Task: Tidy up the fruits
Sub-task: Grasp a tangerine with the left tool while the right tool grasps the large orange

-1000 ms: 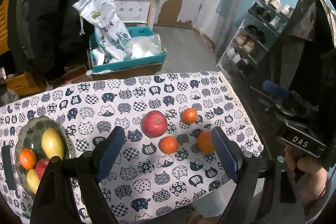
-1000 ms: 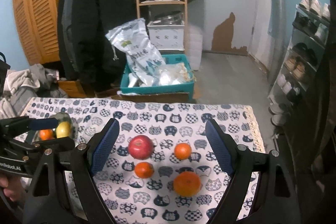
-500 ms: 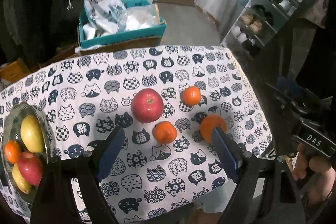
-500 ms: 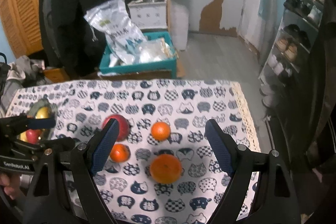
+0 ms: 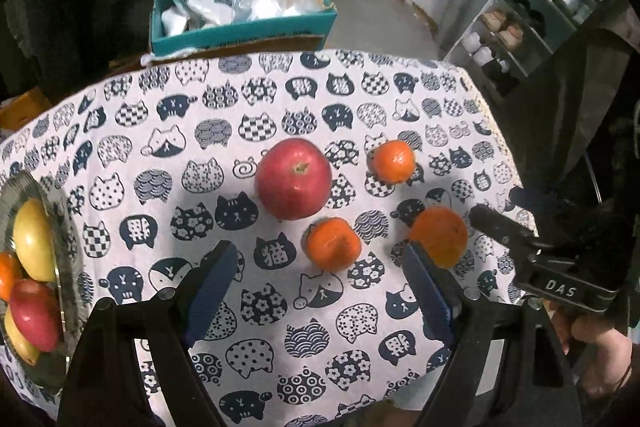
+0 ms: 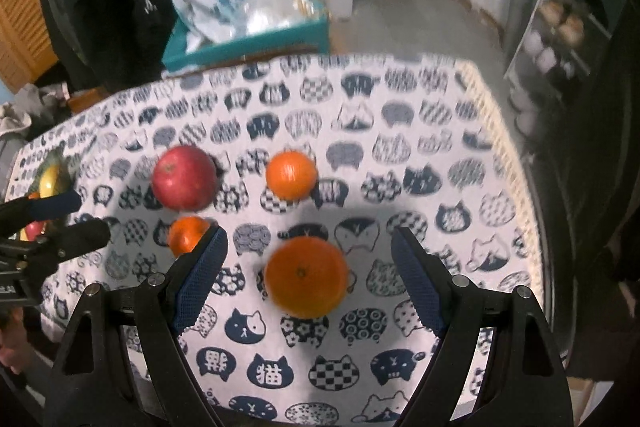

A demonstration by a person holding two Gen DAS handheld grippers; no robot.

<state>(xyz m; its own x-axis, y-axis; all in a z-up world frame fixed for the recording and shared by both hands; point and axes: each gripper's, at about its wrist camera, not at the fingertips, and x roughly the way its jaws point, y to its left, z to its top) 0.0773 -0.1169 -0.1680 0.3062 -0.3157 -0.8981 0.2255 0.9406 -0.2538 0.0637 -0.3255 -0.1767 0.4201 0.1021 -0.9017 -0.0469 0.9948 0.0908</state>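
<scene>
A red apple [image 5: 294,179] and three oranges lie on the cat-print tablecloth [image 5: 168,131]. In the left wrist view, my open, empty left gripper [image 5: 320,279] sits just short of a middle orange [image 5: 332,243]; a small orange [image 5: 394,161] lies farther right. In the right wrist view, my open, empty right gripper [image 6: 306,275] brackets the large orange [image 6: 306,277], which rests on the cloth. The apple [image 6: 184,177], the small orange [image 6: 291,175] and the middle orange [image 6: 188,235] lie beyond. A glass bowl [image 5: 60,279] at far left holds several fruits.
The table's right edge [image 6: 520,187] drops to the floor beside a shoe rack [image 5: 532,15]. A teal box [image 5: 240,23] of bags stands behind the table. The right gripper's body [image 5: 552,267] shows at the left view's right side.
Both grippers have moved down and forward toward the fruit. The large orange now sits between the right gripper's fingers; the left gripper has closed in on the middle orange.
</scene>
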